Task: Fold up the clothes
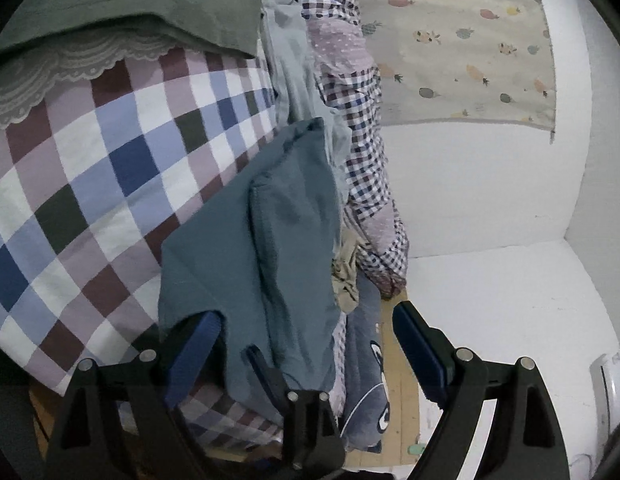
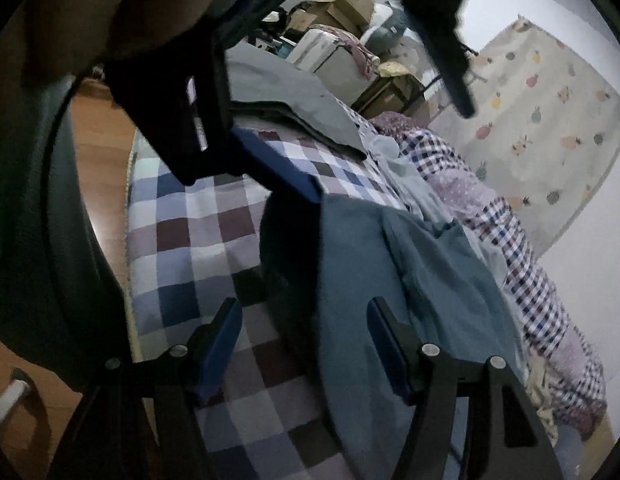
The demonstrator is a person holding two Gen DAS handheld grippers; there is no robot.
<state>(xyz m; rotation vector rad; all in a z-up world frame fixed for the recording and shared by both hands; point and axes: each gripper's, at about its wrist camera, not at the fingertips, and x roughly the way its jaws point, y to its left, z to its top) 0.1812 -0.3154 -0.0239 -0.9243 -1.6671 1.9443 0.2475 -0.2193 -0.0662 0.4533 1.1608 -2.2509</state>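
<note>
Draping over the checked bed (image 1: 90, 184), the teal garment (image 1: 270, 248) fills centre frame; left tool (image 1: 306, 340) and right tool (image 2: 306, 344) both gape wide, gripping nothing.

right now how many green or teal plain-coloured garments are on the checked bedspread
2. The teal garment lies near the left tool, draped over its finger. The green garment lies folded farther back on the checked bedspread. More may be hidden in the pile beside them.
</note>
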